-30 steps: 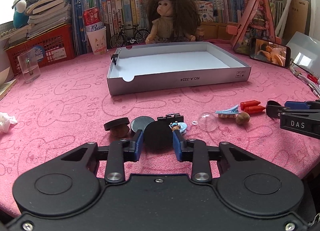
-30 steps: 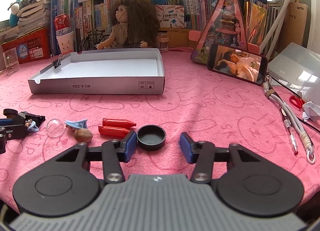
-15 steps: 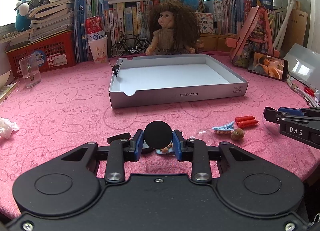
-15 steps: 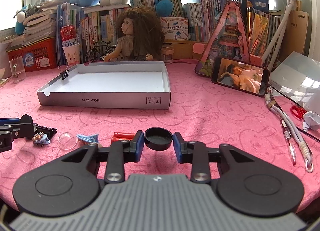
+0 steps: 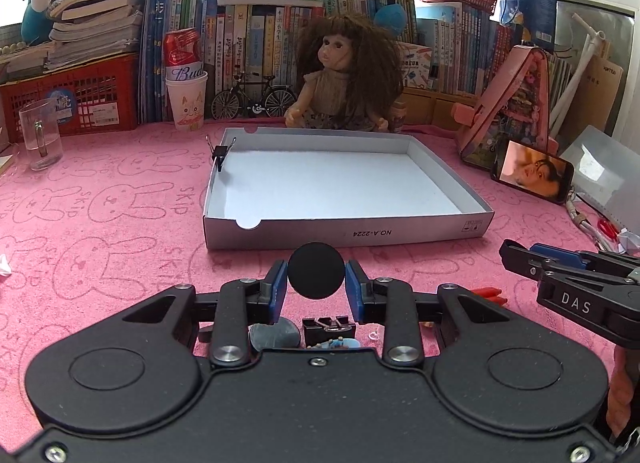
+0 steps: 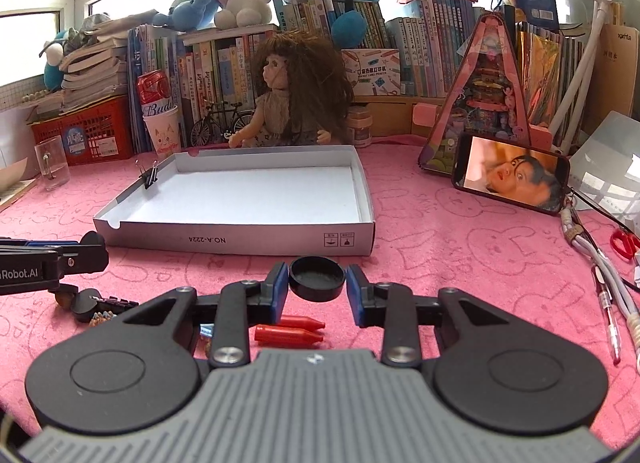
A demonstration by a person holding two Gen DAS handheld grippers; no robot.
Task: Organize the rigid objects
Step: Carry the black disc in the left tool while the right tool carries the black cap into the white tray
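At twelve o'clock waits the shallow white cardboard tray (image 5: 348, 229). My left hand-held gripper (image 5: 317, 281) clamps a flat black round disc (image 5: 317, 271) edgewise, my right hand-held gripper (image 6: 317, 283) a black round plastic cap (image 6: 317, 278); either could pivot and slip short of the rim.

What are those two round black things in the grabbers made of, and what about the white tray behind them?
The black disc in the left gripper and the black cap in the right gripper look like matte moulded plastic: even colour, dull sheen, and the cap has a crisp rim. The white tray is probably thin cardboard, with folded walls, a cut notch and printed lettering.
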